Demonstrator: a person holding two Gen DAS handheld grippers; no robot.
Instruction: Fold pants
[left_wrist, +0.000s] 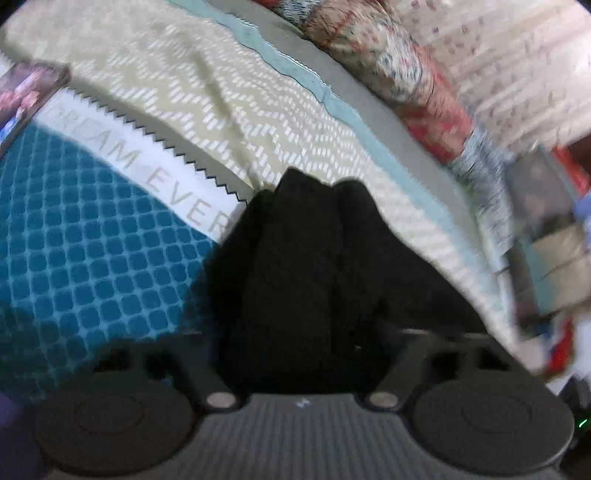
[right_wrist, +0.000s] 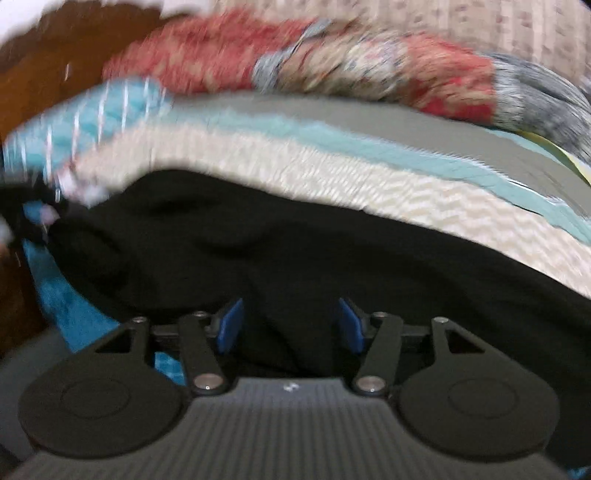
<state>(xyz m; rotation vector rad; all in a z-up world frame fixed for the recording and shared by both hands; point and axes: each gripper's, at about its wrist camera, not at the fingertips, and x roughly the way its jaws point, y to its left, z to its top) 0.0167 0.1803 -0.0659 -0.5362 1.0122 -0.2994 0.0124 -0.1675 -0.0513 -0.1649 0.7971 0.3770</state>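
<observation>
The black pants (left_wrist: 303, 266) lie bunched on the bed, rising as a dark mound straight in front of my left gripper (left_wrist: 303, 350). The cloth fills the space between its arms and hides the fingers, so I cannot tell how the jaws stand. In the right wrist view the pants (right_wrist: 258, 251) spread wide across the bed. My right gripper (right_wrist: 290, 325) has its blue pads (right_wrist: 231, 325) apart, with a fold of the black cloth lying between them.
The bed carries a cream chevron bedspread (left_wrist: 221, 110) with teal trim, and a blue diamond-patterned cover (left_wrist: 74, 240) at the left. A phone (left_wrist: 26, 96) lies at the far left. A red floral quilt (right_wrist: 332, 66) is piled at the back. Wooden furniture (right_wrist: 55, 48) stands left.
</observation>
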